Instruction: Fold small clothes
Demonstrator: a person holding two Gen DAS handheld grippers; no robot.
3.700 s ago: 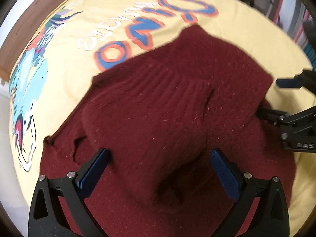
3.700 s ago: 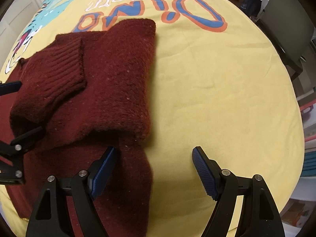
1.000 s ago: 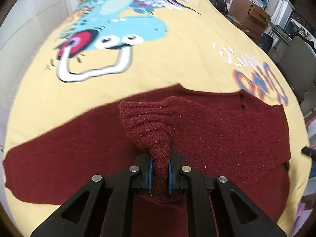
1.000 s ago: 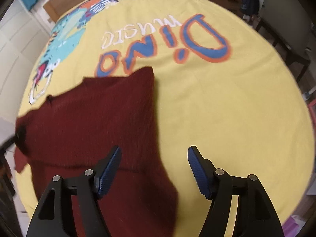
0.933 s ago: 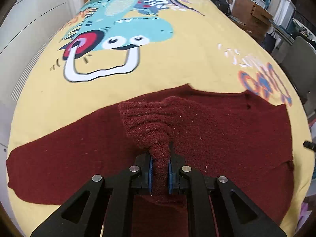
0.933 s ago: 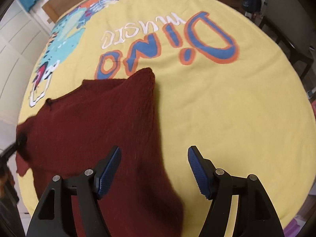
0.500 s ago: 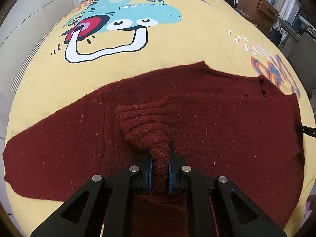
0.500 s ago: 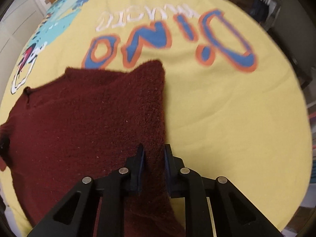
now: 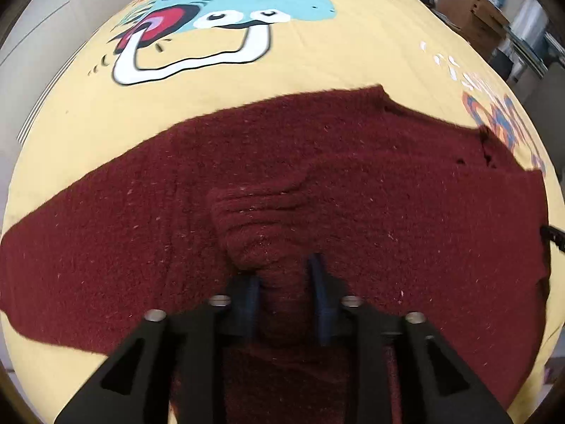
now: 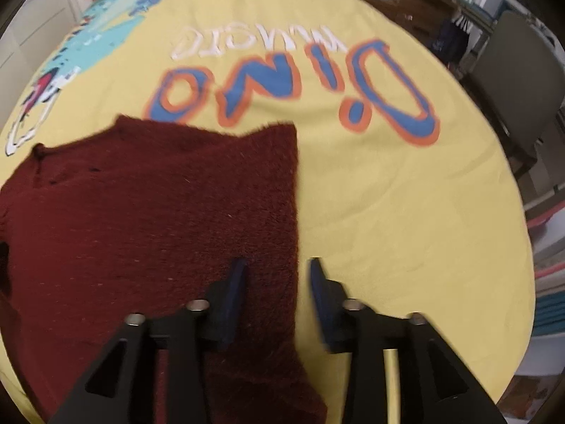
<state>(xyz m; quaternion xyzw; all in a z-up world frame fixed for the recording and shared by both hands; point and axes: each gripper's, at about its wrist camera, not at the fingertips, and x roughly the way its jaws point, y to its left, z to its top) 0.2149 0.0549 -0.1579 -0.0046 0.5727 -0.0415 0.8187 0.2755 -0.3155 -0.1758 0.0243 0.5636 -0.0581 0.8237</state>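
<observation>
A dark red knit sweater [image 9: 388,194] lies spread wide across the yellow bedspread [image 9: 317,53]. Its ribbed cuff [image 9: 257,219] is folded onto the body and runs down between the fingers of my left gripper [image 9: 282,282]. That gripper's jaws are opening, and the blue pads stand just off the cuff. In the right wrist view the sweater [image 10: 141,212] fills the left half. Its right edge passes between the fingers of my right gripper [image 10: 277,275], whose jaws are also opening, with the pads clear of the cloth.
The bedspread carries a blue dinosaur print [image 9: 229,17] and the lettering "Dino" [image 10: 300,84]. A grey chair [image 10: 522,70] stands past the bed's right edge, and cardboard boxes [image 9: 469,10] at the far right. White panelled wall [image 9: 53,35] runs along the left.
The left jaws, shut on the ribbed cuff before, have parted, and the hand has sunk toward the sweater. The right jaws closed on the sweater's edge half a second ago and are apart again.
</observation>
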